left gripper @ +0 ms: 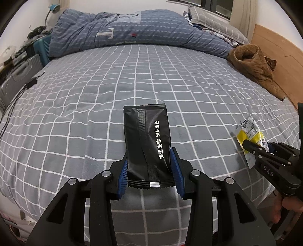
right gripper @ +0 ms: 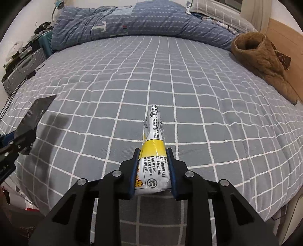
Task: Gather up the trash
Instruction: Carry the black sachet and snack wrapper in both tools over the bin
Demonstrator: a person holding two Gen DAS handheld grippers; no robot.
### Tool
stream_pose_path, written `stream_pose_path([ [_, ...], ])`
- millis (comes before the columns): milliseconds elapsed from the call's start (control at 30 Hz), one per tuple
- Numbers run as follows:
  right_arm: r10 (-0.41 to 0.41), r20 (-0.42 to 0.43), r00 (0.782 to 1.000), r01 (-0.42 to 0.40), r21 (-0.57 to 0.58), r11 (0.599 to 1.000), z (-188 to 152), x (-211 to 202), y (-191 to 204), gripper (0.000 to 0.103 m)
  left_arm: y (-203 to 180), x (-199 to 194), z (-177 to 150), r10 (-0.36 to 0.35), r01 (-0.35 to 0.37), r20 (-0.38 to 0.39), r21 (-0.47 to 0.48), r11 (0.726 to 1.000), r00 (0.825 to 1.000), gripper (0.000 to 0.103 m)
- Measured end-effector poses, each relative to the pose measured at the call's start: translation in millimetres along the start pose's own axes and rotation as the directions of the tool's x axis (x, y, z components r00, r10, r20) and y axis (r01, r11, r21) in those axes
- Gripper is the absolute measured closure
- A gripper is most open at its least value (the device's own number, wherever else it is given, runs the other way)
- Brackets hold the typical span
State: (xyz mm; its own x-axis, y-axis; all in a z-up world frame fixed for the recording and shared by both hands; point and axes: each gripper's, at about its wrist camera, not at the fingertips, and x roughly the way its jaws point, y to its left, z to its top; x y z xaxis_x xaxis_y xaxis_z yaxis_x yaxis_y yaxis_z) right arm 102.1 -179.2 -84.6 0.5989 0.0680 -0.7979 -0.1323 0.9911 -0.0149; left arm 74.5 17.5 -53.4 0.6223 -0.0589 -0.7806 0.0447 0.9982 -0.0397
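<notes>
The blue pads (left gripper: pixel 177 168) are hiding the black wrapper's (left gripper: pixel 146 140) lower sides. At the right wrist view's left edge, the frame is cutting off the left gripper (right gripper: pixel 11 145). Clutter (left gripper: pixel 17 56) at upper left is staying too small to identify.

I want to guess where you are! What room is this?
Most likely a bedroom: a wide bed with a grey checked sheet, a rumpled blue quilt along its far side, and a pillow by the window.

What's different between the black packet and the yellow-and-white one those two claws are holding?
The black packet is plain dark with one line of white lettering; the yellow-and-white packet is covered in small print with a yellow band. The black one looks wider, the yellow-and-white one narrower. The left claw pinches the black, the right claw the other. Both have crimped ends.
</notes>
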Motion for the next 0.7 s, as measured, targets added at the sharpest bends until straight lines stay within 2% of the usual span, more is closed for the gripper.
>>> stream_pose_path([
  [367, -0.01, 0.076, 0.997, 0.01, -0.005, 1.0, -14.1, -45.4, 0.4, 0.078, -18.2, -25.8, -15.8, -0.037, 0.037, 0.016, 0.012, 0.999, 0.999, 0.063],
  [700, -0.009, 0.1, 0.995, 0.009, -0.002, 1.0, -29.3, -70.6, 2.6, 0.078, -31.2, -46.7, -38.3, -0.06, 0.06, 0.016, 0.02, 0.998, 0.998, 0.063],
])
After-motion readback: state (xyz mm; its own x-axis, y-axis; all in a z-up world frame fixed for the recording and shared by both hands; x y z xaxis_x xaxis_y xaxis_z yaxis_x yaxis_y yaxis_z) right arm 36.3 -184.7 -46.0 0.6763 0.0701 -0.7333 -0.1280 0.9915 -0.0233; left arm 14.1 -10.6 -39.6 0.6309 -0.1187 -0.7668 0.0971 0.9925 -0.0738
